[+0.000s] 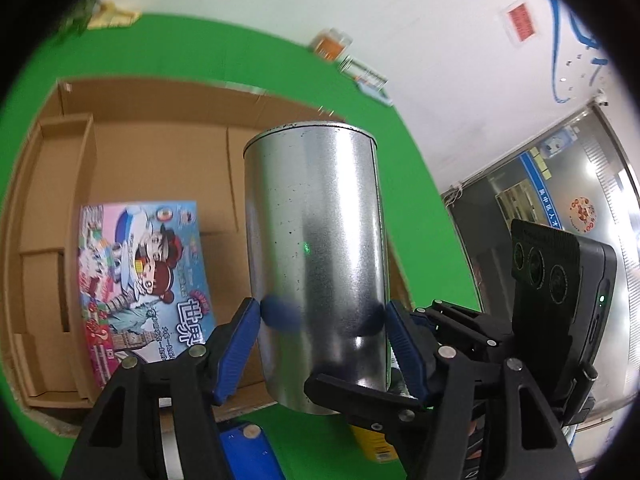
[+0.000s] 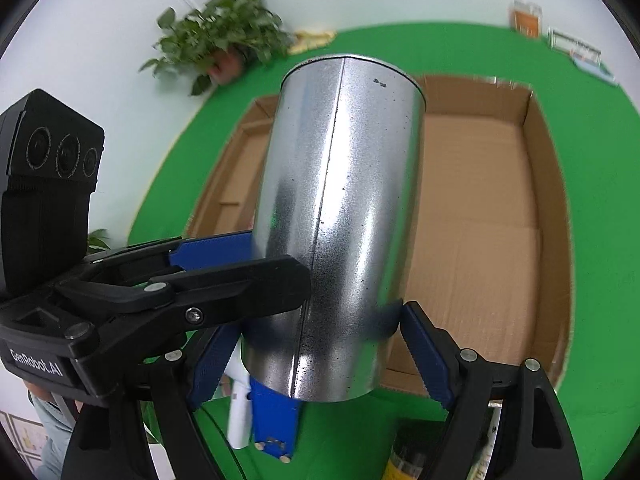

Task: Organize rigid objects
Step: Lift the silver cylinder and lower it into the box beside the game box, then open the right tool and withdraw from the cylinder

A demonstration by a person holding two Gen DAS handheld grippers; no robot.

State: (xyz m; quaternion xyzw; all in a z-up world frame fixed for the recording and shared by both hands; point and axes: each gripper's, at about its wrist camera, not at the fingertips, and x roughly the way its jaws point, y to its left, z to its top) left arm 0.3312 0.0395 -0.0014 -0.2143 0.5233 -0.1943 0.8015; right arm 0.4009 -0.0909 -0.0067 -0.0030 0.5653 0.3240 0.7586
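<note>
I am holding a metal can [image 1: 316,256] with both grippers, above a green table [image 1: 420,208]. In the left wrist view the left gripper [image 1: 323,316] is clamping the can low on its body, one blue pad [image 1: 240,344] pressing at 9 o'clock and the other at 3 o'clock. The can is standing nearly upright in that view, its far rim toward 12 o'clock.

In the right wrist view the right gripper [image 2: 316,344] is also gripping the can [image 2: 340,216], its blue pad [image 2: 424,356] touching the wall at 4 o'clock. The left gripper's black arm is crossing in from 9 o'clock and meeting the can on that side. The can is tilting toward 1 o'clock here.

Behind the can an open cardboard box [image 2: 532,184] is lying on the table. In the left view a colourful game box [image 1: 140,276] is sitting inside it at 9 o'clock, beside a cardboard divider.

A potted plant [image 2: 220,44] is blurring at 11 o'clock. A yellow container [image 1: 372,440] is showing below the can at 6 o'clock. Small clear cases [image 1: 330,42] are sitting at the table's far edge.
</note>
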